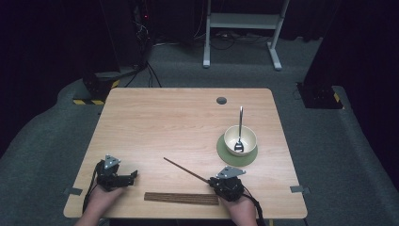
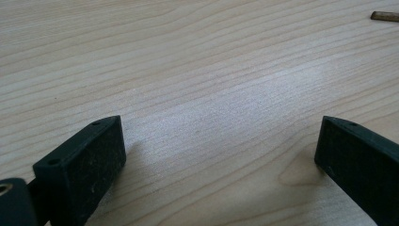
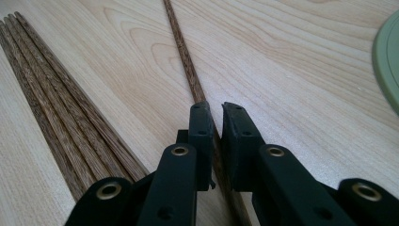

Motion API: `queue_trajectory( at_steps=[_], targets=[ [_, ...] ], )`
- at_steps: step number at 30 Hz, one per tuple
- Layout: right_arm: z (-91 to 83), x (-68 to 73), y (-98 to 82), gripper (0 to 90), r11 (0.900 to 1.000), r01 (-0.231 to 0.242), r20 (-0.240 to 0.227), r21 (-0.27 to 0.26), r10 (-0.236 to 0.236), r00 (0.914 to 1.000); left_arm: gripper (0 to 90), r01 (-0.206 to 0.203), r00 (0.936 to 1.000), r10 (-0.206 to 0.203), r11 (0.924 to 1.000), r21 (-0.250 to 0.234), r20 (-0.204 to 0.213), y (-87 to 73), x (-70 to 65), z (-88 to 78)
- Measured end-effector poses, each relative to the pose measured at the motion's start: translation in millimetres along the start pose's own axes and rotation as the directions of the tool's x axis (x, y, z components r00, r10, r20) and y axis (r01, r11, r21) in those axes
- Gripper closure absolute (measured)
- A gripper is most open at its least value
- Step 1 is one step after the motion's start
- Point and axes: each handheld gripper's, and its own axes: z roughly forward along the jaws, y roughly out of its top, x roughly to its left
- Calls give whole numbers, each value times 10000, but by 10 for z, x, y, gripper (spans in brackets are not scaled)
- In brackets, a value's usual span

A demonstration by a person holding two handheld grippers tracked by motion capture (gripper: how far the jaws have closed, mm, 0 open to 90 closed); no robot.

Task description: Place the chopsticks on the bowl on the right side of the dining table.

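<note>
The single chopstick (image 1: 184,170) lies slanted on the desk (image 1: 164,122) near the middle of the near edge, its far tip pointing toward the desk's centre. The right hand-held gripper (image 3: 215,123) has its jaws drawn almost together on the near end of it, pads pressing the stick from both sides. Just beside it, between it and the near edge, a bundle of chopsticks (image 1: 181,198) lies parallel to that edge, close enough to crowd any move toward the person. Toward the right edge stands a cream bowl (image 1: 240,140) on a green saucer (image 1: 225,153), a spoon (image 1: 240,129) leaning upright in it; they are near the gripper's far right side. The left hand-held gripper (image 2: 221,146) rests by the near left corner, jaws wide apart with bare wood between. The desk's centre and far half lie open, apart from a small round grommet (image 1: 221,100) near the far edge.
</note>
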Motion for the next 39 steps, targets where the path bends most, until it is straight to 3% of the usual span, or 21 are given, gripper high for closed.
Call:
queue_trajectory(
  at_steps=[2, 5, 8, 10, 15, 24, 29, 33, 34, 39],
  targets=[
    [-1, 4, 1, 819, 10000, 14, 8, 7, -14, 10000, 23, 25, 10000, -25, 10000, 5, 10, -1, -1, 0],
    [-23, 40, 26, 721, 9995, 306, 11, -110, -305, 9995, 24, 19, 10000, -19, 10000, 2, 14, 0, -1, 0],
    [2, 53, 23, 706, 9990, 448, 23, 76, -448, 9990, 23, 31, 10000, -31, 10000, -10, 12, 0, -2, 1],
    [23, 63, 16, 726, 9977, 613, 127, 286, -617, 9980, 24, 16, 10000, -16, 10000, -1, 13, -1, -1, 0],
    [36, 31, 22, 829, 9971, 734, 190, 220, -738, 9971, 25, 15, 10000, -15, 10000, -10, 5, -1, -1, 0],
    [97, 6, 75, 832, 9955, 935, 355, 162, -940, 9949, 28, 30, 10000, -30, 10000, -20, -10, -1, -1, -1],
    [67, 6, 36, 765, 9952, 969, 531, 112, -974, 9938, 30, 18, 10000, -18, 10000, -9, -7, -2, 0, -4],
    [57, 13, 5, 786, 9946, 1040, 553, -35, -1037, 9931, 32, 27, 10000, -27, 10000, -18, -15, -4, -1, -6],
    [58, 19, -1, 831, 9932, 1160, 548, -67, -1155, 9918, 33, 26, 10000, -26, 10000, -18, -17, -4, 0, -6],
    [55, 30, 6, 840, 9926, 1217, 564, -6, -1215, 9910, 35, 38, 10000, -38, 10000, -25, -26, -4, 0, -7]
  ],
)
